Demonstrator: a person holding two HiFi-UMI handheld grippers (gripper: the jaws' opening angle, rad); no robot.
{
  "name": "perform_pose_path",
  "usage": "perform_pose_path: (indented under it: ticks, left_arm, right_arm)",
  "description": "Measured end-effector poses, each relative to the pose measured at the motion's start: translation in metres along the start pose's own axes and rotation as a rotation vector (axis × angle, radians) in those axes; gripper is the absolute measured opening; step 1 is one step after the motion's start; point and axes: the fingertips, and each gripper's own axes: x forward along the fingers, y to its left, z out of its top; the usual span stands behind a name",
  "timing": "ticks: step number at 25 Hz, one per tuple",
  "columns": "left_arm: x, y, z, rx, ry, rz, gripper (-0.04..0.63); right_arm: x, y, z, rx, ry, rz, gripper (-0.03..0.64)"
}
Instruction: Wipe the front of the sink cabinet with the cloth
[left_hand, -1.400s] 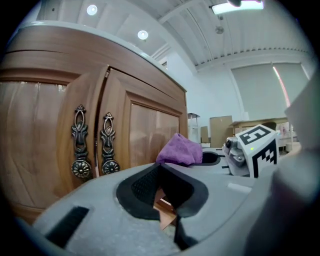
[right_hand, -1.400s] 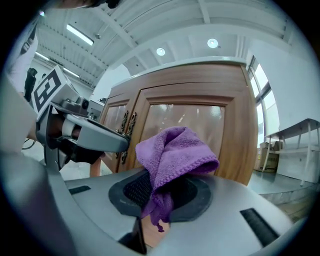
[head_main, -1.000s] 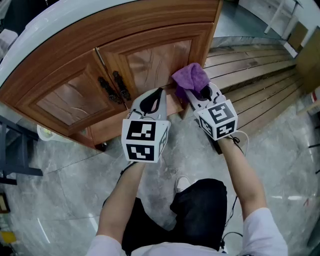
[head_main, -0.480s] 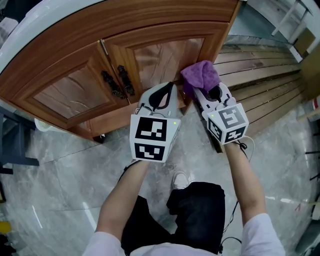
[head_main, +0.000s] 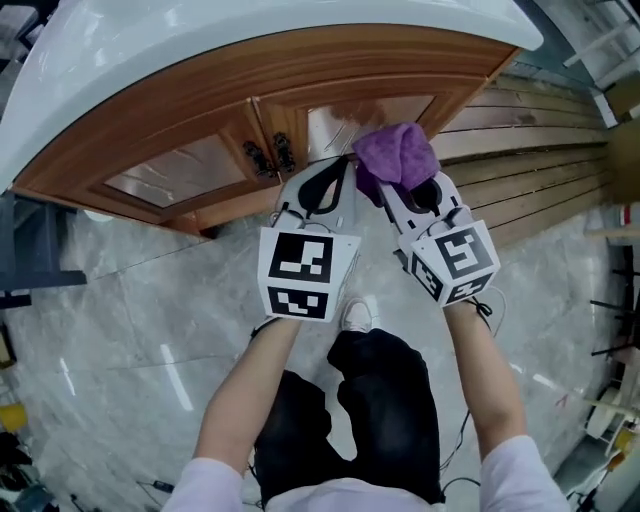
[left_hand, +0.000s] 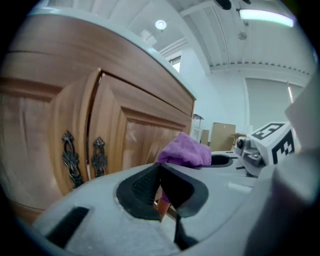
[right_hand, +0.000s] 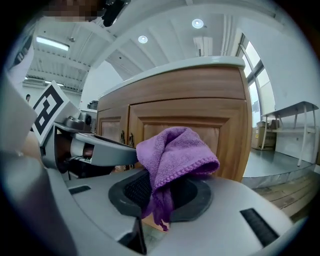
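Between jaws of right gripper sits the cloth; sink cabinet near.

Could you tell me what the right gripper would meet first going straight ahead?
Likely the right cabinet door, with the purple cloth held in the right gripper touching it first; the depth is unclear.

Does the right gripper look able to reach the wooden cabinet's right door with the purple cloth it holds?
Probably yes: the right gripper, shut on the purple cloth, faces the wooden door with nothing between them.
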Motion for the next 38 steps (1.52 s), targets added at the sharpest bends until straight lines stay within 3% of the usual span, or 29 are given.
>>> perform_pose_path:
  ticks: [9,16,23,29,38]
  left_arm:
    - [-0.101,-0.007,0.091,-0.026,0.071,0.053,0.005]
    - [-0.212,-0.025,0.181,-0.081,0.049,0.116,0.005]
    - [-0.32,-0.049,0.237,-0.098,0.04,0.15,0.005]
    - [-0.379,-0.08,0.266,-0.095,0.027,0.138,0.005]
    - [-0.412,-0.108,0.284,-0.067,-0.008,0.128,0.005]
  right_arm:
    - [-0.036,0.069,0.114,0.057,0.042,0.081,0.072]
    - [-0.094,0.143,0.226,0.071,0.031,0.15,0.072]
    - [-0.159,0.213,0.31,0.102,0.008,0.161,0.072]
    - [-0.21,0.25,0.349,0.125,0.016,0.149,0.072]
    - [-0.254,0.255,0.373,0.102,-0.012,0.103,0.072]
